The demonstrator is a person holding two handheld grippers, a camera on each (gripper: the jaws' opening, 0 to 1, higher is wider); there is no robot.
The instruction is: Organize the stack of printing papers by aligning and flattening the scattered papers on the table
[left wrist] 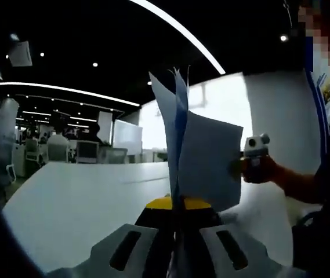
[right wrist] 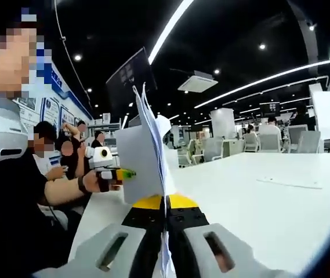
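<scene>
Both grippers [left wrist: 176, 223] [right wrist: 166, 223] clamped on upright paper stack [left wrist: 202, 156] above white table [left wrist: 83, 202]

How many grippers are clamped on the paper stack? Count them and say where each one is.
2. The left gripper pinches one edge of the upright paper stack; the right gripper pinches the opposite edge. Both are shut on it, above the white table.

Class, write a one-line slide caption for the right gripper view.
Right gripper clamps upright papers above the white table.
</scene>
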